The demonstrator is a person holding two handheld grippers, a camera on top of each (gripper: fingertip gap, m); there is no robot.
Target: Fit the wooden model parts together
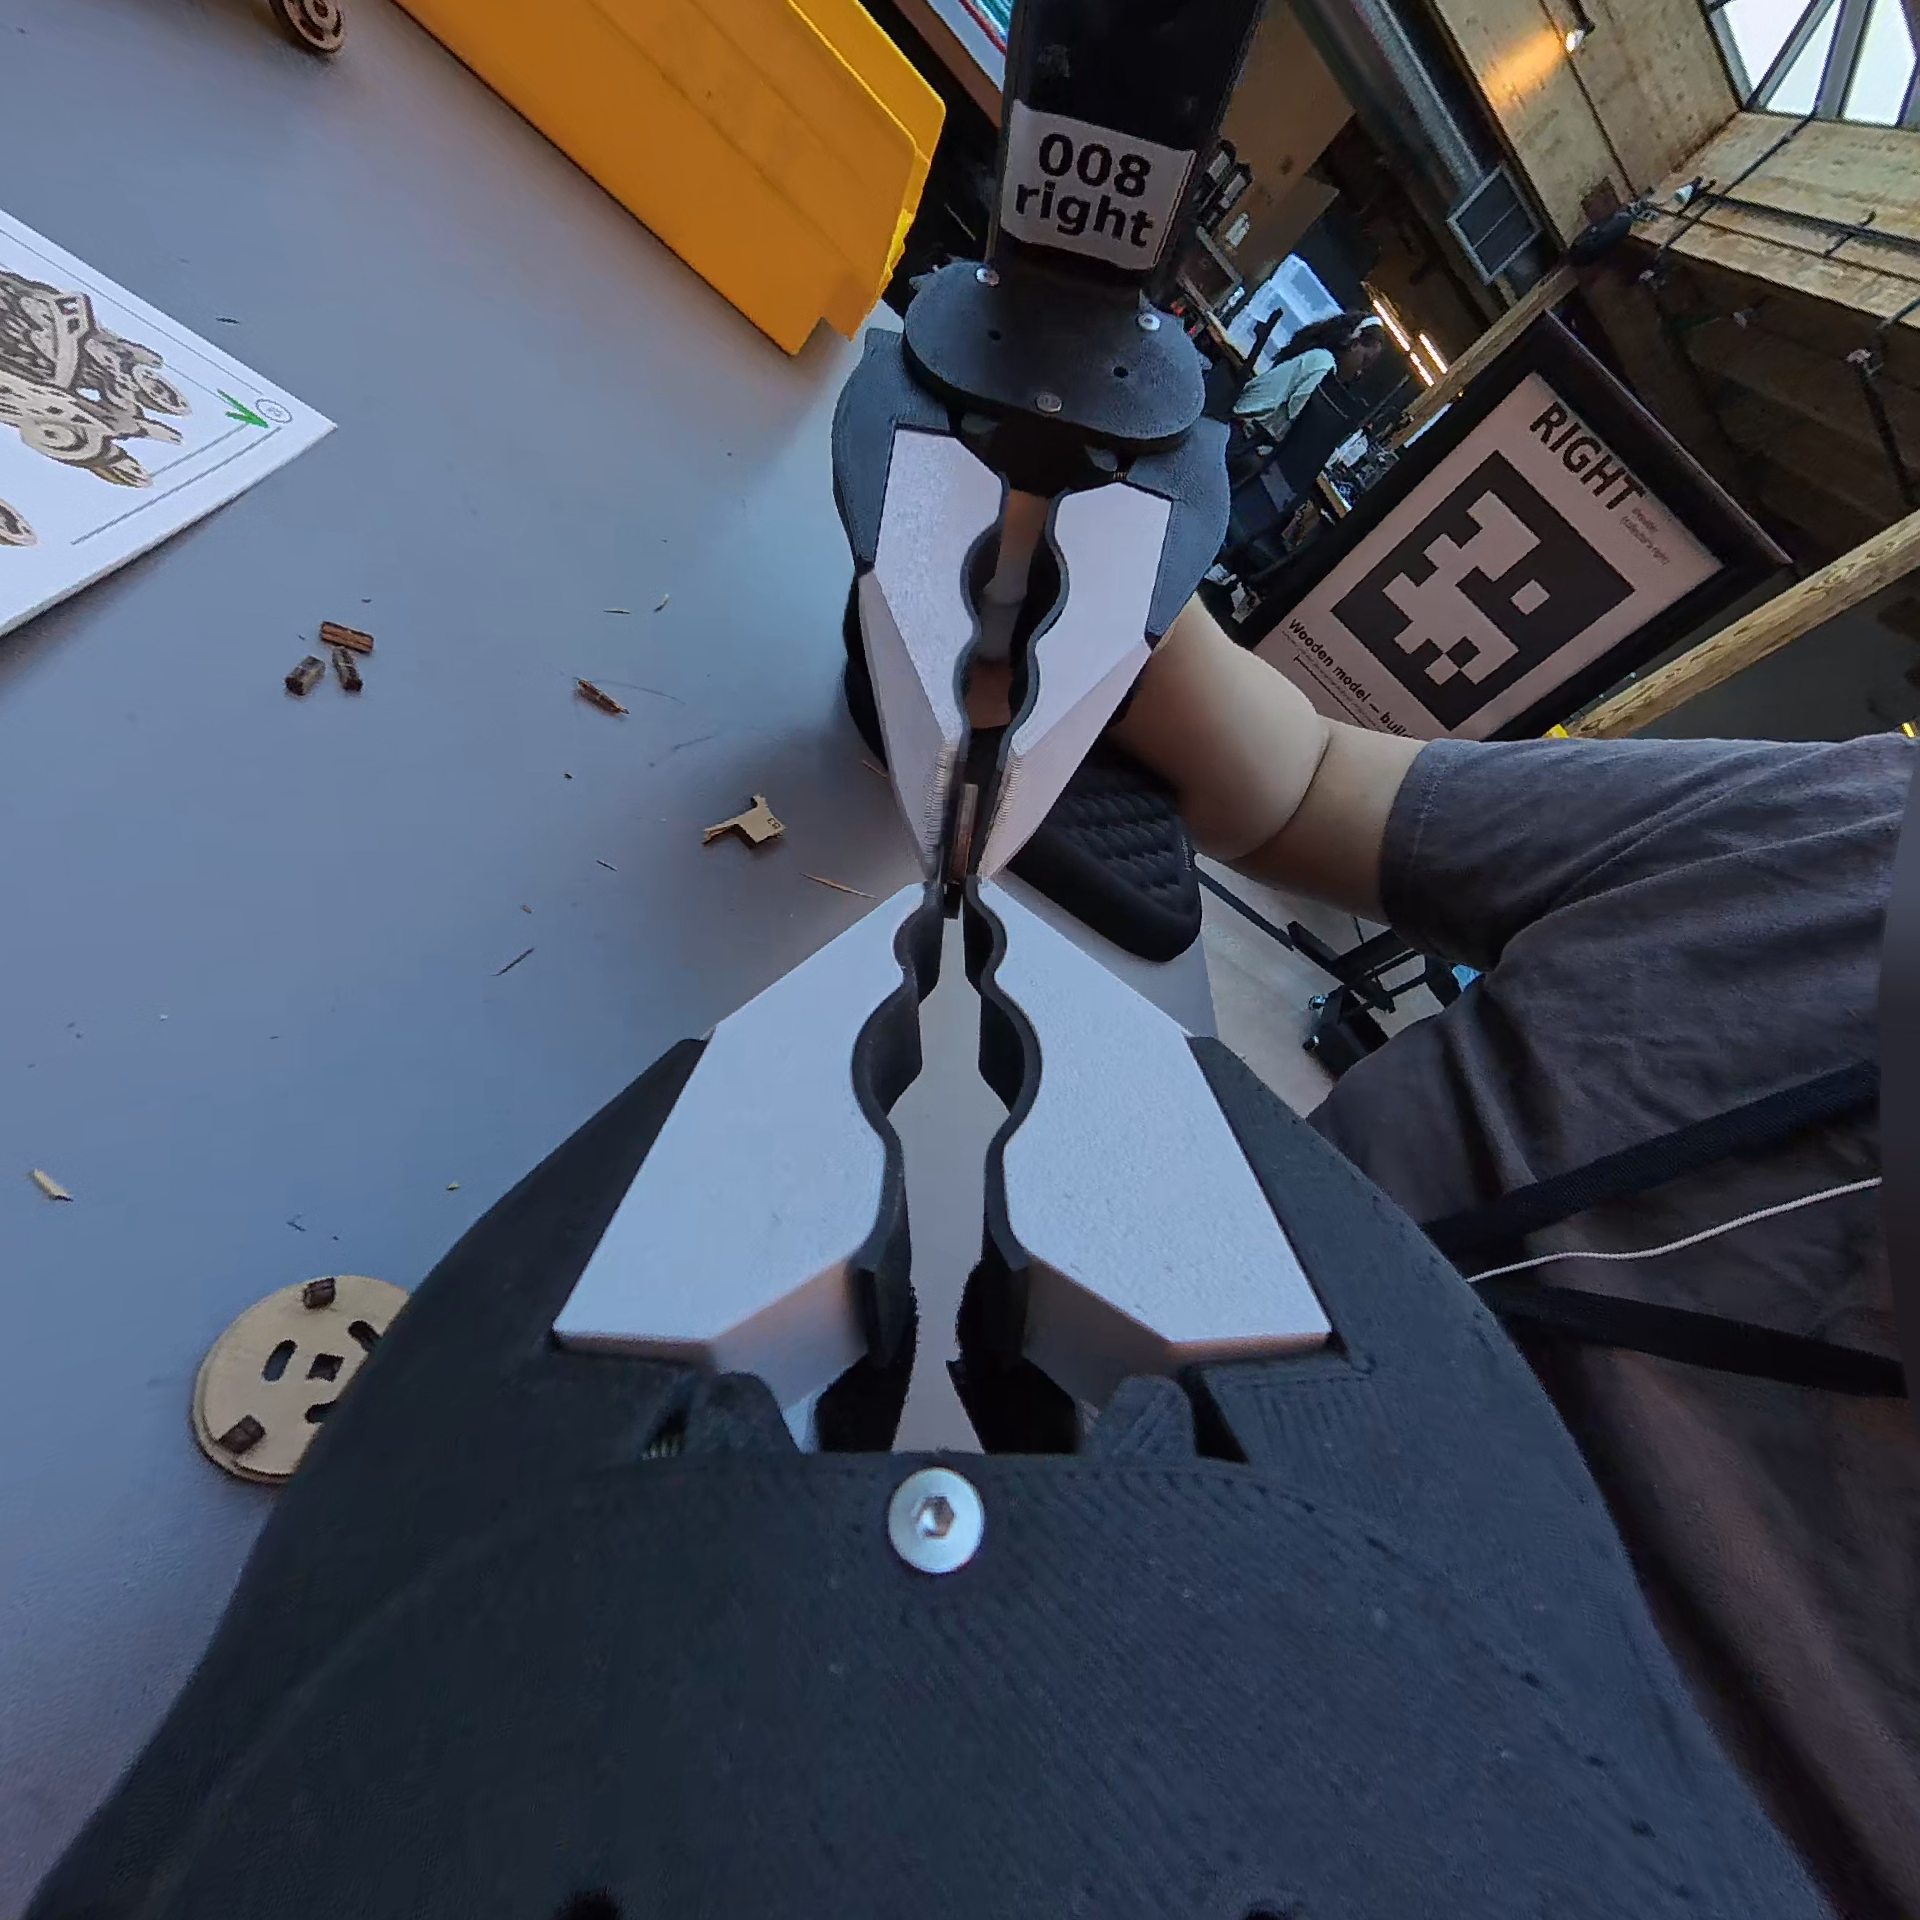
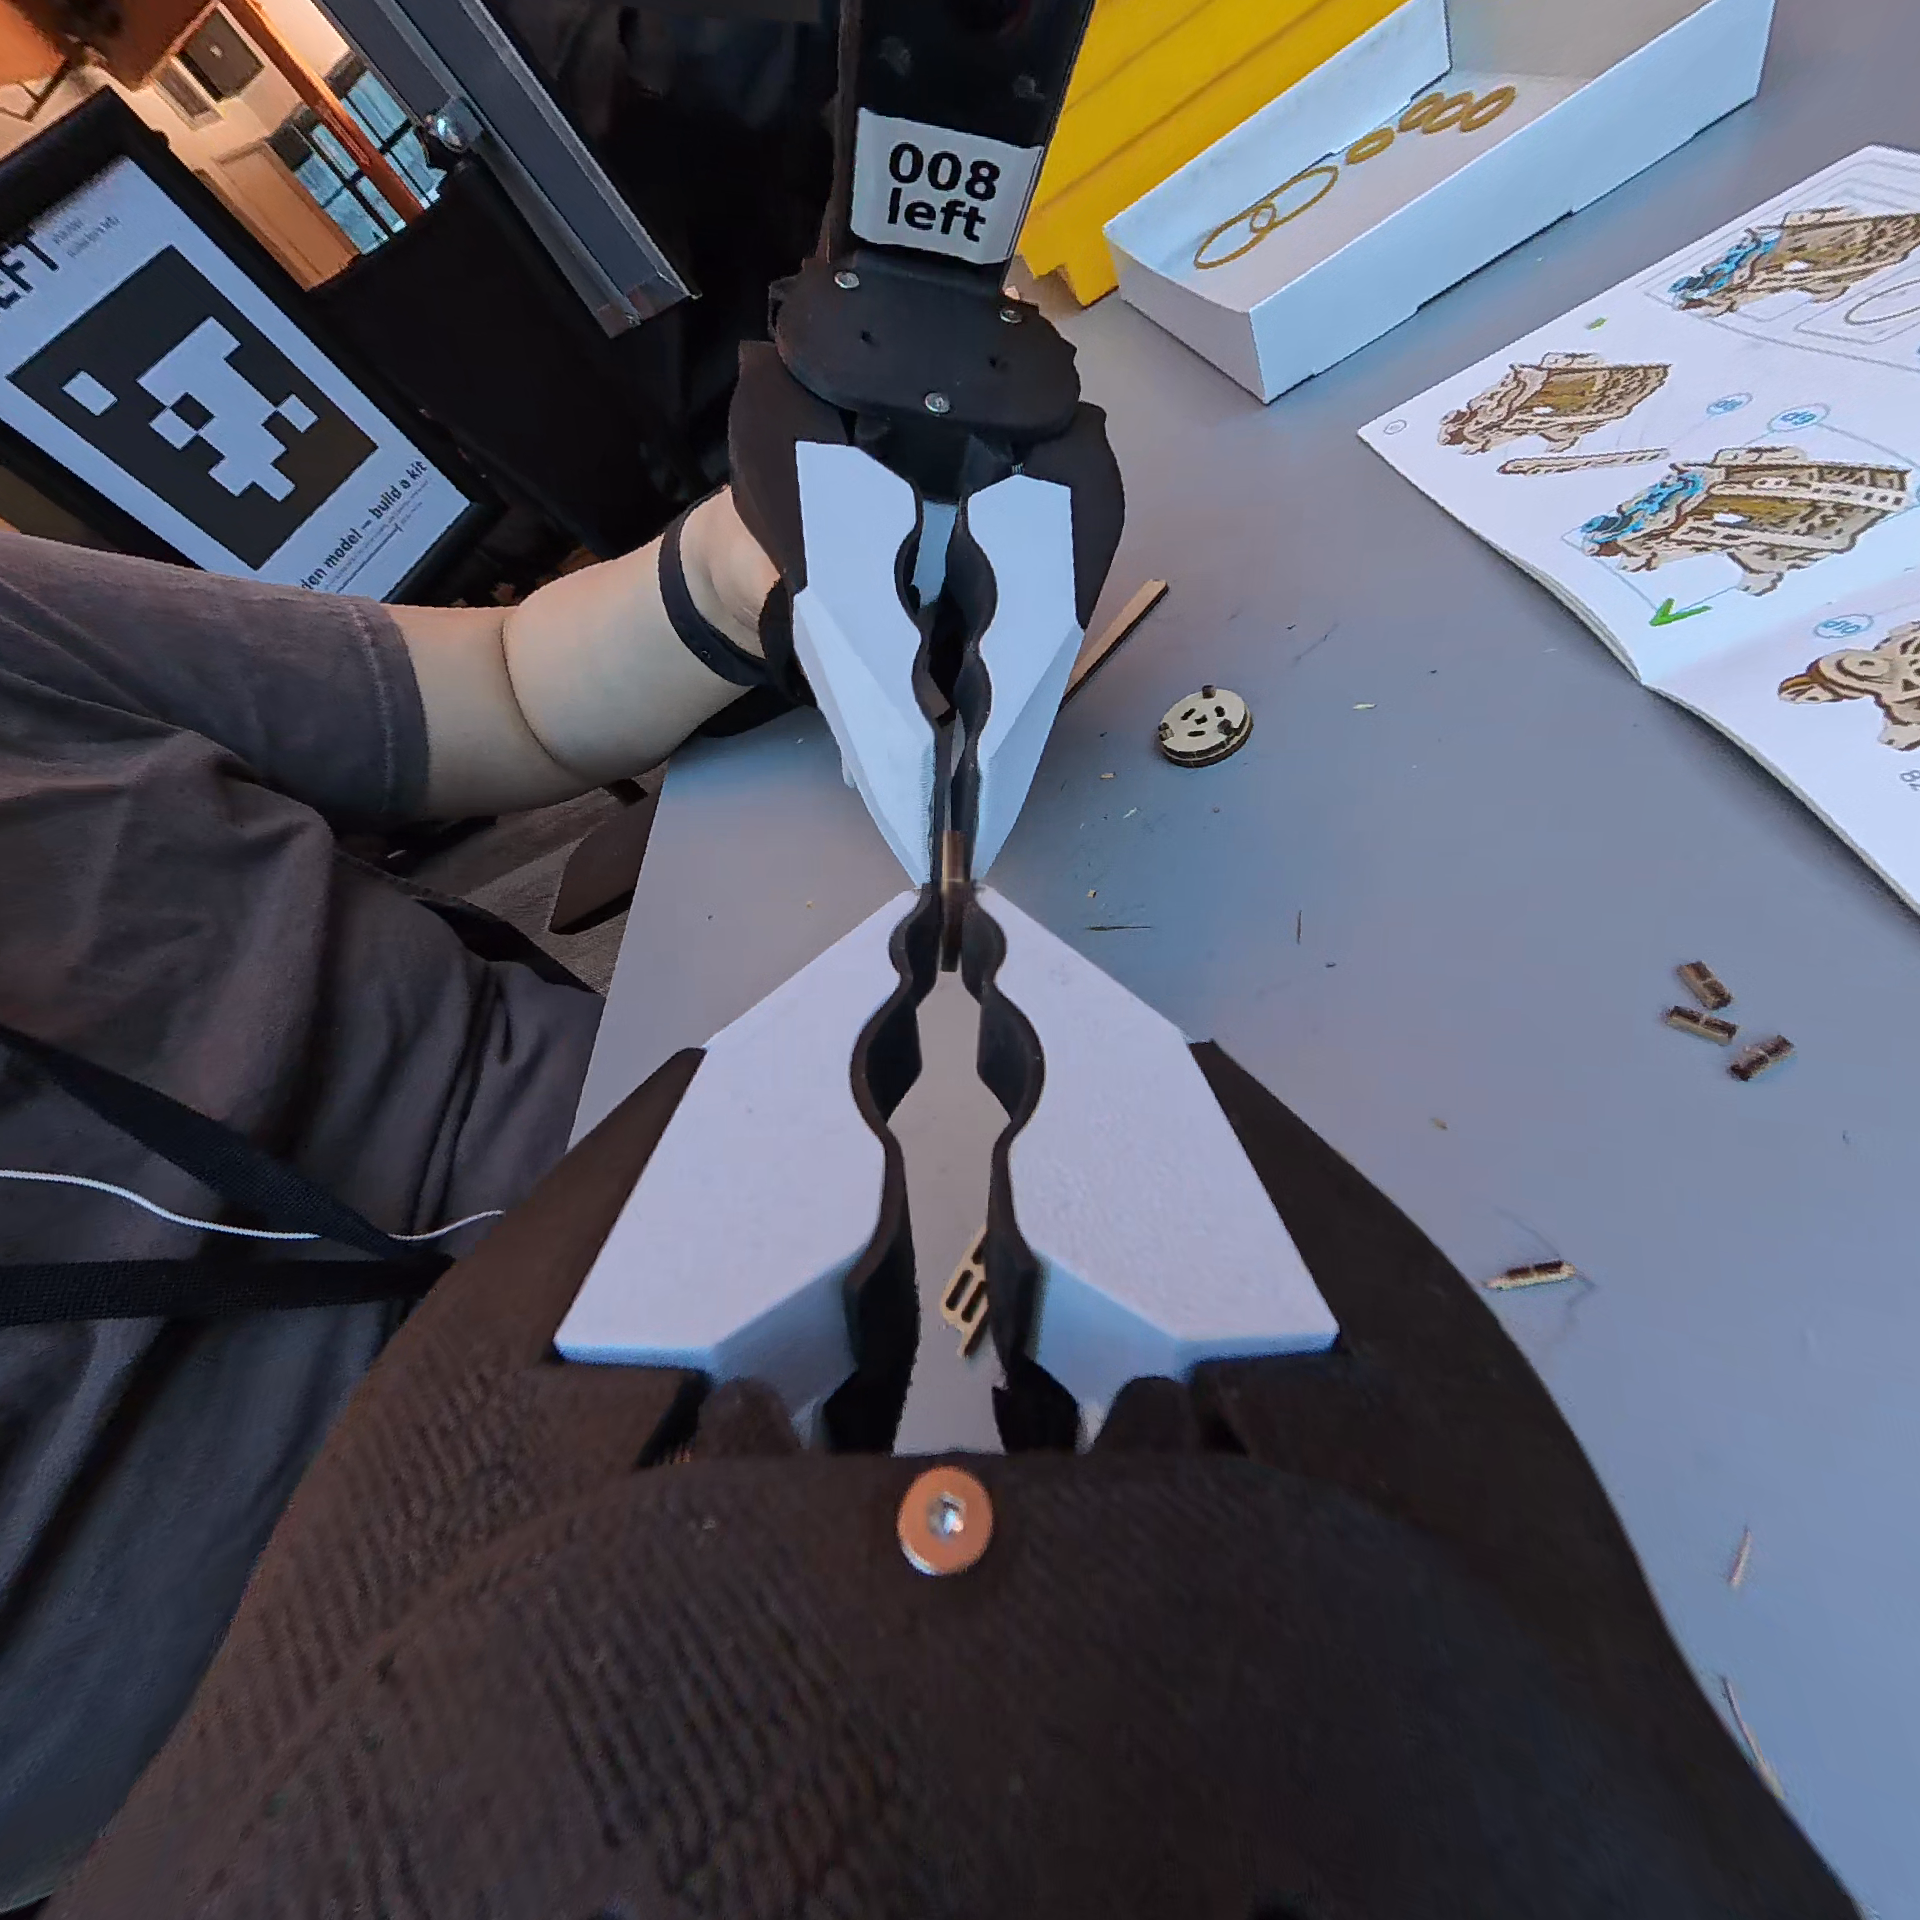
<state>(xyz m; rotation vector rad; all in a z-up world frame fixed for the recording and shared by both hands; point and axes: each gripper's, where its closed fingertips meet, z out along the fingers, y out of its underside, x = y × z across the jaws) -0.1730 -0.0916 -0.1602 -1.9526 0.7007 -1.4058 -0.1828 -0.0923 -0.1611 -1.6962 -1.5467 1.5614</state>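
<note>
Grey tabletop; yellow bin; white tray. Each claw has white fingers with black wavy liners on a black body. The wooden disc is pale tan with dark-edged slots.

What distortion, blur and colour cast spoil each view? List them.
Left wrist view: fisheye bends the table edge and yellow bin; right tool tips slightly blurred; bright skylight top right. Right wrist view: same fisheye bend; left tool sharp; own black housing looks brownish; instruction booklet evenly lit.
</note>
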